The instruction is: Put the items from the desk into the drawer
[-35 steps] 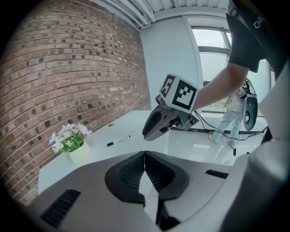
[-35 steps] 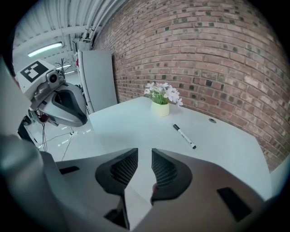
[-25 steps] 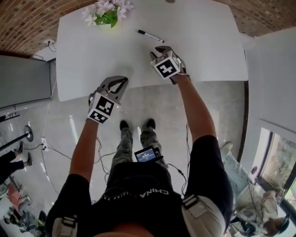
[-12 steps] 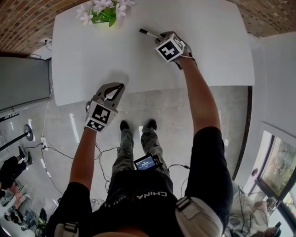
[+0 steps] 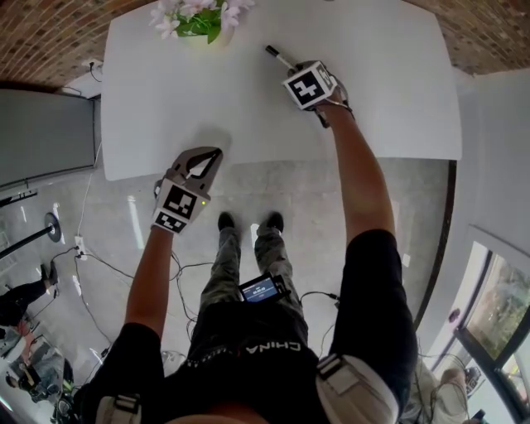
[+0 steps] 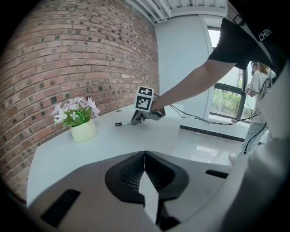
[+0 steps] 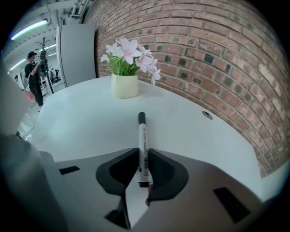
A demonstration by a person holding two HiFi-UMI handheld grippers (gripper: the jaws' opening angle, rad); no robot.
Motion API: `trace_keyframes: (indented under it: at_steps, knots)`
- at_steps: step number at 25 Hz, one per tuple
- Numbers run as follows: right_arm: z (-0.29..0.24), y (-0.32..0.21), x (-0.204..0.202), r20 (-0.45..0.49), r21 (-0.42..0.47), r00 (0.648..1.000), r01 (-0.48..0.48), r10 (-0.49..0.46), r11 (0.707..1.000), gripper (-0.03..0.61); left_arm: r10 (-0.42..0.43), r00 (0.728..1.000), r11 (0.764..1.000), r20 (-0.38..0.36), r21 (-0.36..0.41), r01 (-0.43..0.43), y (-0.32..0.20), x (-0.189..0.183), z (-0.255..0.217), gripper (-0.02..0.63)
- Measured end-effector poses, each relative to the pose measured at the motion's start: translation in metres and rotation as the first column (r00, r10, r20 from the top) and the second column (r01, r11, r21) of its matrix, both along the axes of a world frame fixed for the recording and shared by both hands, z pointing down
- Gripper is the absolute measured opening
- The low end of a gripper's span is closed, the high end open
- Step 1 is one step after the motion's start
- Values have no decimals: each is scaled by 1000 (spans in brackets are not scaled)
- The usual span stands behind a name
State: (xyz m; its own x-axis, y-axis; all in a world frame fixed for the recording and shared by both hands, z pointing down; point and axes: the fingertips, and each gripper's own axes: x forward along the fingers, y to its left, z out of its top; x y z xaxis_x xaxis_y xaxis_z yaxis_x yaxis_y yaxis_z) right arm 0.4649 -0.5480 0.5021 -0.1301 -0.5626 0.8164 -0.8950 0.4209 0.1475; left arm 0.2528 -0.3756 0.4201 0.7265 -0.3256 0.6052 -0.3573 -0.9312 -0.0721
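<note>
Right gripper [image 5: 296, 69] is clamped on the marker [image 5: 278, 55]: in the right gripper view the jaws pinch the rear end of the white barrel [image 7: 143, 144] and the black-capped end sticks out forward past the tips. The marker is at the far middle of the white bench [image 5: 248, 108], pointing roughly toward the flower pot [image 5: 201, 18]. Left gripper view shows it low, at or just above the surface [image 6: 121, 123]; can't tell if it's actually clear of the bench. Right arm is stretched out over the bench. Left gripper [image 5: 213, 155] has its jaws fully together with nothing between them. It sits at the near bench edge, tips just over the surface, body over the floor. Flower pot stands at the far left of the bench, well apart from both grippers. Brick wall [image 7: 217, 54] runs behind the bench. A person [image 7: 32, 72] stands in the background of the right gripper view.
</note>
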Motion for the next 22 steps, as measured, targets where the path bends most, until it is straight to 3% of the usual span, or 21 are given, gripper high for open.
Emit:
trace_keyframes:
  at_steps: [3, 10, 14, 18, 22]
  knots:
    - [0, 4, 0, -17, 18, 998, -58, 59, 998, 74, 12, 1000, 1000, 10, 16, -12, 5, 2, -2, 12]
    - [-28, 49, -29, -7, 22, 1000, -4, 4, 1000, 74, -7, 1000, 998, 14, 58, 6, 8, -1, -31, 12]
    - [-71, 85, -37, -7, 60, 1000, -5, 6, 998, 74, -4, 1000, 995, 6, 102, 3, 15, -3, -57, 12]
    - [-129, 126, -49, 27, 115, 997, -74, 71, 991, 74, -12, 1000, 990, -13, 143, 14, 26, -11, -92, 12]
    - [-171, 179, -61, 74, 163, 988, -148, 138, 976, 74, -44, 996, 991, -80, 124, 54, 42, -18, -121, 12]
